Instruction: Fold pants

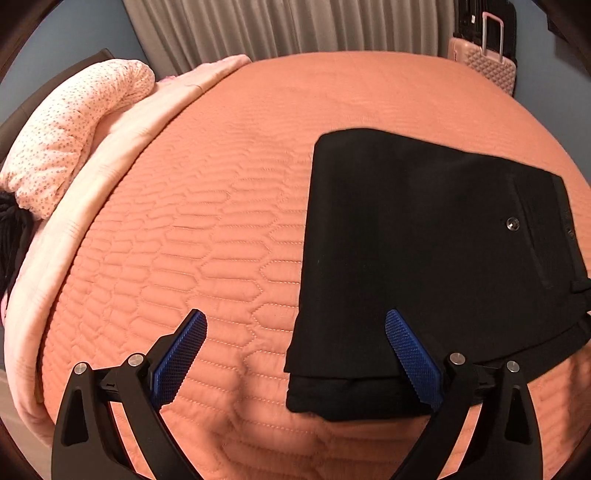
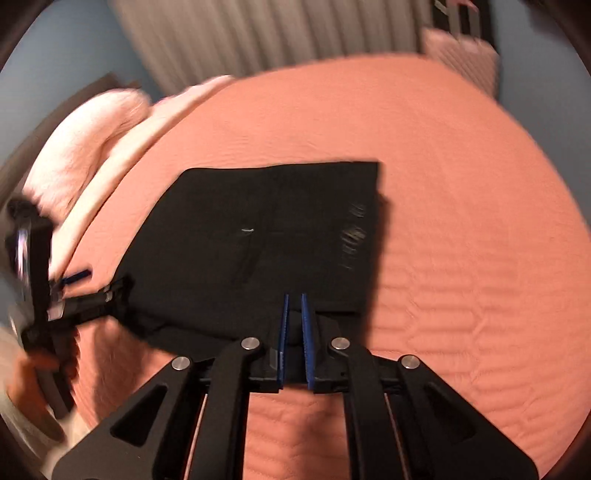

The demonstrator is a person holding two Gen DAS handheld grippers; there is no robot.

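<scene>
The black pants (image 1: 424, 240) lie folded into a compact stack on the orange quilted bedspread (image 1: 221, 221), with a pocket button facing up. My left gripper (image 1: 295, 321) is open and empty; its right finger hangs over the pants' near left corner, its left finger over bare quilt. In the blurred right wrist view, my right gripper (image 2: 294, 301) is shut on the near edge of the pants (image 2: 258, 236). The left gripper (image 2: 79, 280) shows at the left edge of that view, by the pants' left corner.
A pink dotted pillow (image 1: 77, 125) and a pale pink blanket (image 1: 122, 140) lie along the bed's left side. A pink suitcase (image 1: 484, 62) stands beyond the far right corner, and grey curtains (image 1: 295, 29) hang behind the bed.
</scene>
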